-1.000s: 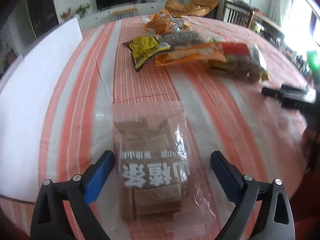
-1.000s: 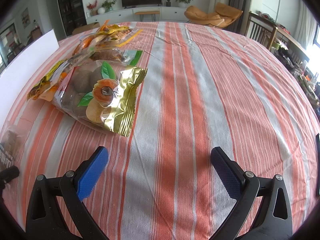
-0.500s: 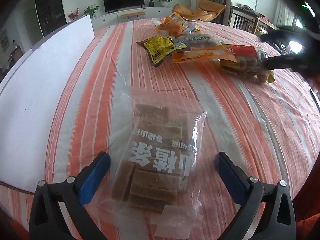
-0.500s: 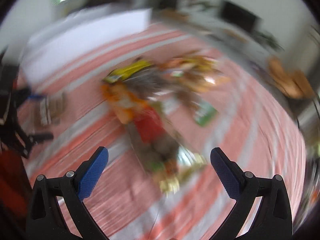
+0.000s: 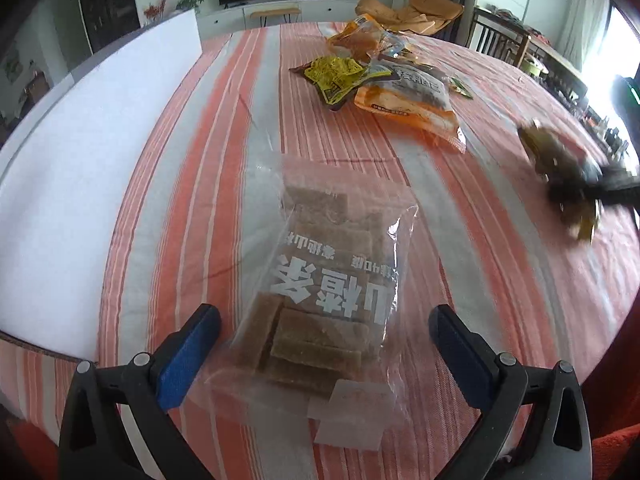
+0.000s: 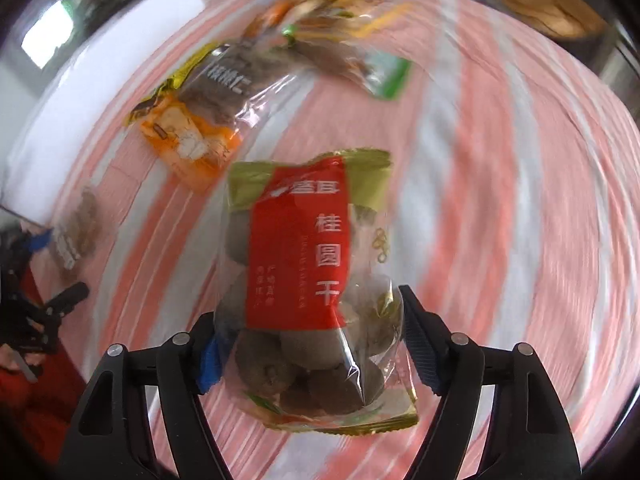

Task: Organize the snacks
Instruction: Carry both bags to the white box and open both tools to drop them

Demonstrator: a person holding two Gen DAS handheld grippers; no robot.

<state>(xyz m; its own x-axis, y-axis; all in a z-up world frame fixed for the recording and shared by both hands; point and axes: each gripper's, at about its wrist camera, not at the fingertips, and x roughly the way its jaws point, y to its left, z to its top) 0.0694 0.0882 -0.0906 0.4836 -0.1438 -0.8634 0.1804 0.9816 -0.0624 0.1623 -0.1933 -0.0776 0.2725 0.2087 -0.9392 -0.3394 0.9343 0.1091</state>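
Right gripper [image 6: 308, 354]: jaws just closing, pads clamped on the lower end of the longan bag [image 6: 308, 280], pointing steeply down over the striped cloth [image 6: 500, 160]; pick-up step in hand (view blurred), remaining heap [image 6: 224, 92] at 11 o'clock. Left gripper [image 5: 324, 340]: spread wide, empty, pitched down astride the hawthorn bag [image 5: 332, 292] lying flat, pads clear. Next, likely: carry the longan bag beside it, without crushing the fruit.

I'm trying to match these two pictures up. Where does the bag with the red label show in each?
Left wrist view: bag with the red label, a dark blur at the right edge, lifted over the cloth.
Right wrist view: centre bottom, between the right gripper jaws, which have just been closing on it.
Shared landmark: the orange snack bag.
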